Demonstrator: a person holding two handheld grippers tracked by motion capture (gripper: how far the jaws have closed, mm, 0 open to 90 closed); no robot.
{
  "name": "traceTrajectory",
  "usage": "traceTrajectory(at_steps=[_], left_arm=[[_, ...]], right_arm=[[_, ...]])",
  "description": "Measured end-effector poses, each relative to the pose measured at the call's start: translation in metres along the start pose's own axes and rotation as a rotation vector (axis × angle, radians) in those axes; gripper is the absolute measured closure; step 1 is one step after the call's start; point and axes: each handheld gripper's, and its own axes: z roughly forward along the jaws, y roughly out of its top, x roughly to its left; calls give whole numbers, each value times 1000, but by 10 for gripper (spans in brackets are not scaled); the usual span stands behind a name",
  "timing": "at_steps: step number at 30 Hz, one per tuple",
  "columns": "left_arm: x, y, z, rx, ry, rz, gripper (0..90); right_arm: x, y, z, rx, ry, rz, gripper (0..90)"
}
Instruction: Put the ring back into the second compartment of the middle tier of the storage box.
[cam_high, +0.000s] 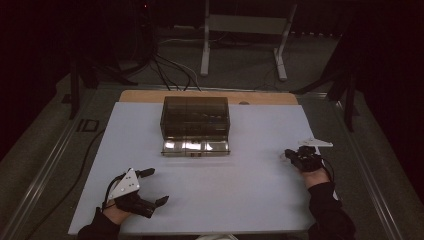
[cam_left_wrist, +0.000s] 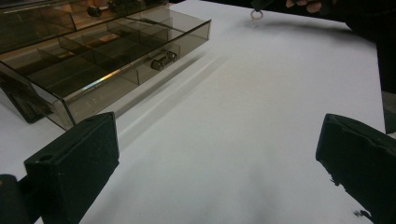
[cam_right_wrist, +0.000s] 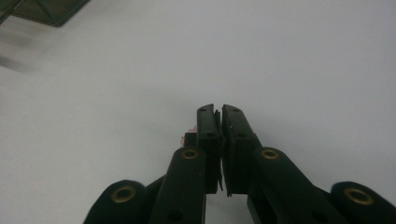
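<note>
A smoky see-through organizer box stands at the middle of the white board, with its divided drawer pulled out toward me. At the front left, my left gripper lies open, with only bare board between its jaws. Over at the right edge, my right gripper is shut, its pads pressed together. A small pale ring shows right at its tip, and a pinkish bit peeks beside one jaw. I cannot tell whether it is pinched.
A wooden tabletop strip shows behind the board. Beyond the table, cables run over the floor by a white metal stand. One corner of the box shows in the right gripper view.
</note>
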Motion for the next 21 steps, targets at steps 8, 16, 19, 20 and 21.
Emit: traceTrajectory(at_steps=[8,16,19,20,21], left_arm=[[0,0,0,-9,-1,0,8],[0,0,0,-6,-3,-4,8],[1,0,0,-8,-3,-6,8],[0,0,0,-12,-3,-3,8],[0,0,0,-12,-3,-3,8]], right_arm=[[5,3,-2,-2,8,-11,867],[11,5,-3,2,23,-23,867],[12,6,-4,-3,27,-21,867],[14,7,-5,-5,30,-26,867],[14,7,-5,-5,30,-26,867]])
